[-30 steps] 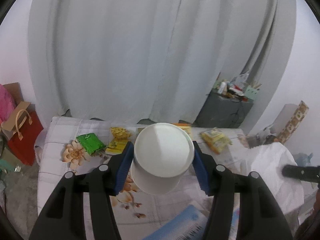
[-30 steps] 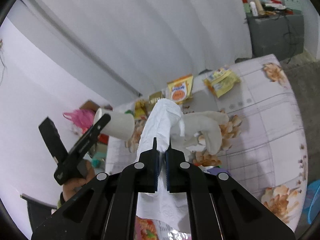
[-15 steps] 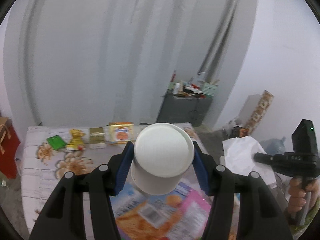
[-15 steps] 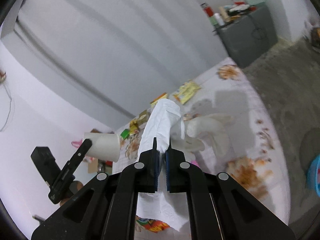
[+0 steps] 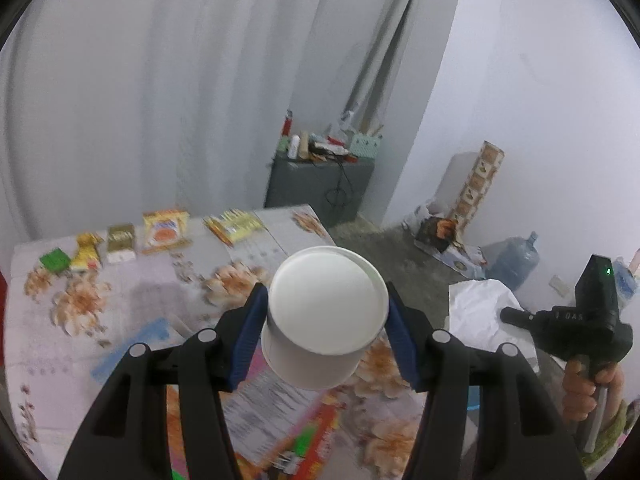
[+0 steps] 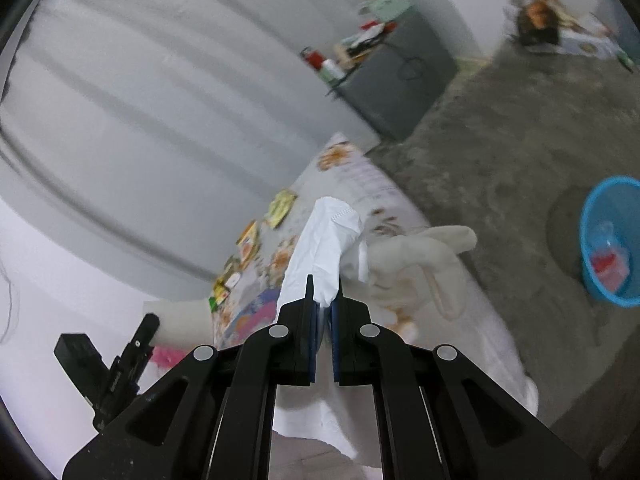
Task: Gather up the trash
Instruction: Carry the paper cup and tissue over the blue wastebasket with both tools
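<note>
- Above the floral tabletop (image 5: pixel 120 312), the left hand-held gripper (image 5: pixel 326 340) clamps a white paper cup (image 5: pixel 326 318) — wrappers a second ago near now lie far back, so the haul is leaving.
- Off the tabletop's edge, the right hand-held gripper (image 6: pixel 324 300) pinches white tissue (image 6: pixel 320 256); a blue basket (image 6: pixel 592 216) has come into view — likely the drop point.

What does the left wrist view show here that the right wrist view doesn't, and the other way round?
Only the left wrist view shows the left tool clamped on the white paper cup end-on, plus a water jug on the floor. Only the right wrist view shows the right tool pinching the white tissue, and a blue basket on the floor. Both show the floral tablecloth, the snack wrappers along its far edge, and the grey cabinet.
</note>
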Tool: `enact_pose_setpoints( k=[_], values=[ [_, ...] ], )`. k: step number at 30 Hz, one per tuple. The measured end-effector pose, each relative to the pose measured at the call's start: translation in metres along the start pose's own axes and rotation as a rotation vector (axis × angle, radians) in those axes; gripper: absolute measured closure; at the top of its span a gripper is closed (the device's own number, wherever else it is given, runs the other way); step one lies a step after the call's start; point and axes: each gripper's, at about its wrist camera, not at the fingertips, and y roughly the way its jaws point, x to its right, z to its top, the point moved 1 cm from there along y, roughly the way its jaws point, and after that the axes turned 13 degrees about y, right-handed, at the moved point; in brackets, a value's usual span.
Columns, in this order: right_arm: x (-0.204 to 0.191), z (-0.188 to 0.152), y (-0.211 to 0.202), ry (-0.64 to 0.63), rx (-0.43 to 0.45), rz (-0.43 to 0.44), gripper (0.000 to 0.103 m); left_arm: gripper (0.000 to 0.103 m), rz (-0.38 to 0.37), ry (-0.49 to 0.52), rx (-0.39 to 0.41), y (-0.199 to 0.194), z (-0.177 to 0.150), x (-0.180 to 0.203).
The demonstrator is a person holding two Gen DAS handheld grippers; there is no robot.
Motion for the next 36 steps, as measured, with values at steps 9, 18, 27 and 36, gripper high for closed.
enact_pose_setpoints(
  k=[9,18,27,36],
  values=[
    [0.041,0.003,-0.041,0.068,0.051,0.012,0.099,0.047,-0.020,0.051,-0.041,0.017,-0.007,0.048],
    [0.080,0.000,-0.066,0.117,0.094,-0.005,0.099,0.047,-0.078,0.101,-0.045,0.039,-0.002,0.099],
    [0.120,0.004,-0.092,0.188,0.157,-0.028,0.099,0.047,-0.173,0.175,-0.068,0.075,0.002,0.168],
    [0.163,0.018,-0.109,0.287,0.236,-0.068,0.099,0.047,-0.273,0.252,-0.124,0.123,0.007,0.239]
  ],
)
